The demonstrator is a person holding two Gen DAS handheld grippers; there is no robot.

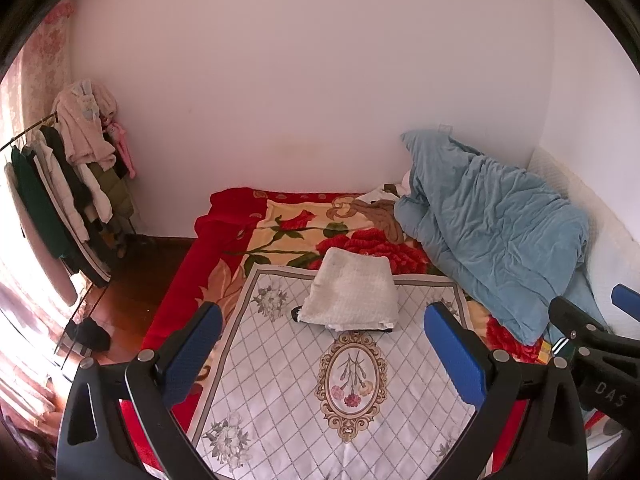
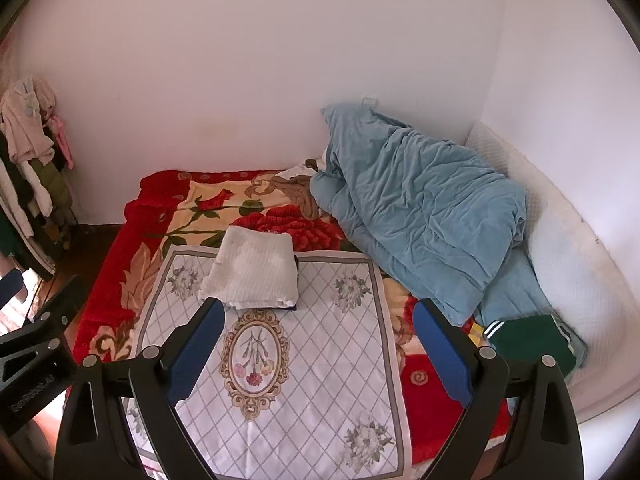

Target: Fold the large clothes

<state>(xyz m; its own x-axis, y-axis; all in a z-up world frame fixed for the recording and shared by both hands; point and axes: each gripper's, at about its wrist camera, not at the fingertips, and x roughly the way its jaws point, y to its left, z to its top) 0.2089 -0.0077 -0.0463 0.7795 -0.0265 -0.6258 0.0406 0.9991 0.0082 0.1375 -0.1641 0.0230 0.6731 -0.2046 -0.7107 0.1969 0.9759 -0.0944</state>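
Observation:
A folded white knitted garment lies on the far part of a white patterned cloth spread on the bed; it also shows in the right wrist view. A dark item peeks out under it. My left gripper is open and empty, held above the cloth short of the garment. My right gripper is open and empty too, above the same cloth. A folded dark green garment with white stripes lies on the right of the bed.
A crumpled blue duvet fills the bed's far right by the wall. A red floral blanket covers the bed. A brown garment lies near the duvet. A clothes rack stands left on the wooden floor.

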